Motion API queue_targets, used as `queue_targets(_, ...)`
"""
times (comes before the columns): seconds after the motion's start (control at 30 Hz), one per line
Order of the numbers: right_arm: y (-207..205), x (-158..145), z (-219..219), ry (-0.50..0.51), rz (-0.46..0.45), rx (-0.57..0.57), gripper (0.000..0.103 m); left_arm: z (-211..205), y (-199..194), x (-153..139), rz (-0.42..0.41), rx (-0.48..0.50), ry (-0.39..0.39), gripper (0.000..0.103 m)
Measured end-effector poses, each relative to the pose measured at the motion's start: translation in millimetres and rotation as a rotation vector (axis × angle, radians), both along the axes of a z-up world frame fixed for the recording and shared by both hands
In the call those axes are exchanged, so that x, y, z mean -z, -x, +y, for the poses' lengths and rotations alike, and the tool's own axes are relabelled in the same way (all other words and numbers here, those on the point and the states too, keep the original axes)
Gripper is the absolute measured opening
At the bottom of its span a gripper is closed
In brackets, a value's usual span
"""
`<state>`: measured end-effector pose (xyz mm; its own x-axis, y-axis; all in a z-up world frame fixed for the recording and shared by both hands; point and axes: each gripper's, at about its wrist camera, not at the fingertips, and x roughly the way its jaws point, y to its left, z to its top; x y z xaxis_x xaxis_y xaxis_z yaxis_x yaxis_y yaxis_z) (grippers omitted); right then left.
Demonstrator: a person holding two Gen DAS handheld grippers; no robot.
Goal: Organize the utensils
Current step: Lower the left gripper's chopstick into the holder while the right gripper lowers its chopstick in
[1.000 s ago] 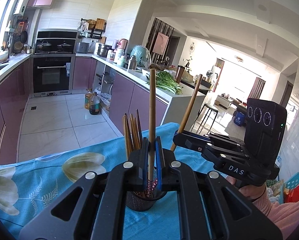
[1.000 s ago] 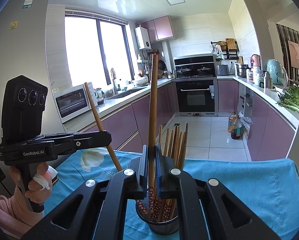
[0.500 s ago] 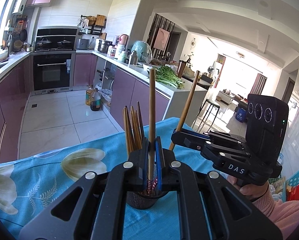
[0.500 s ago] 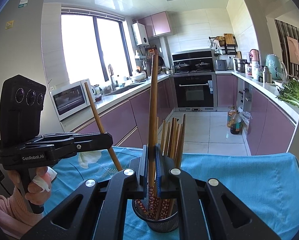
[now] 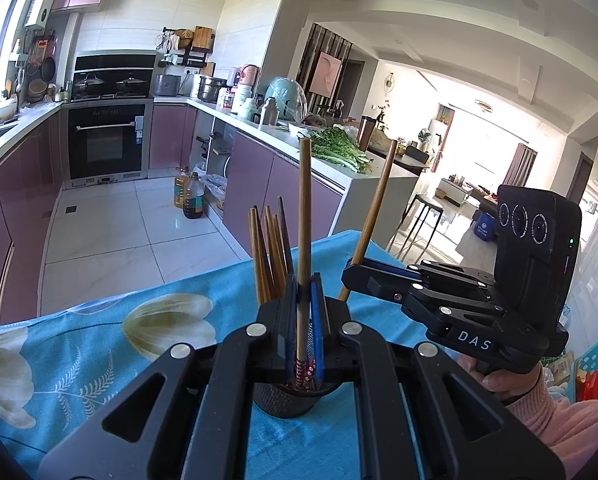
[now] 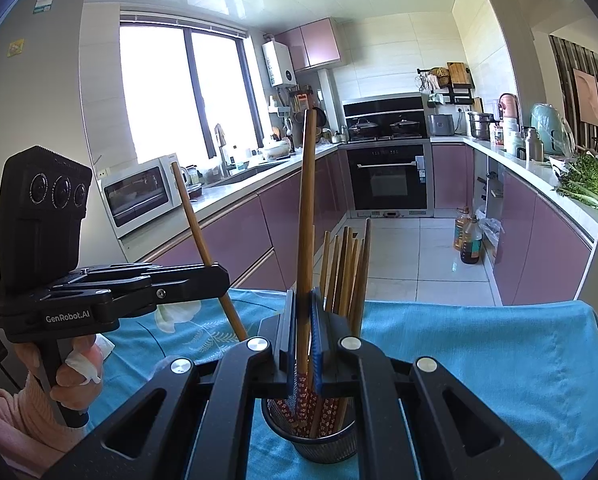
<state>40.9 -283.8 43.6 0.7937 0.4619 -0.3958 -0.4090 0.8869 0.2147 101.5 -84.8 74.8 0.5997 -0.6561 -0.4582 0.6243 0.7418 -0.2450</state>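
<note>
A black mesh holder (image 6: 313, 436) with several wooden chopsticks (image 6: 345, 272) stands on the blue floral tablecloth (image 6: 479, 364). My left gripper (image 5: 304, 284) is shut on one upright chopstick (image 5: 303, 208), its patterned end just inside the holder (image 5: 287, 400). My right gripper (image 6: 302, 300) is shut on another upright chopstick (image 6: 307, 200), its lower end in the holder. Each gripper shows in the other's view, the right gripper (image 5: 355, 272) to the right and the left gripper (image 6: 219, 280) to the left of the holder.
The table edge (image 6: 459, 304) faces a kitchen floor. Purple cabinets (image 6: 539, 248) and a counter with greens (image 5: 339, 152) lie beyond. An oven (image 6: 391, 176) and a microwave (image 6: 139, 196) stand at the back. Oil bottles (image 5: 191, 196) sit on the floor.
Both grippers have lowered slightly with their chopsticks, and the patterned ends now sit deeper in the holder. The holder has not moved.
</note>
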Motion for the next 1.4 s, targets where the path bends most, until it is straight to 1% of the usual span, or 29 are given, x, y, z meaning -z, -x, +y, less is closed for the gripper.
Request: queue_targets(1.4, -16.2, 20.0, 0.3, 0.019, 0.063, 0.008, 0.006, -6.1, -13.1, 17.7, 0.037, -0.005, -0.031, 0.007)
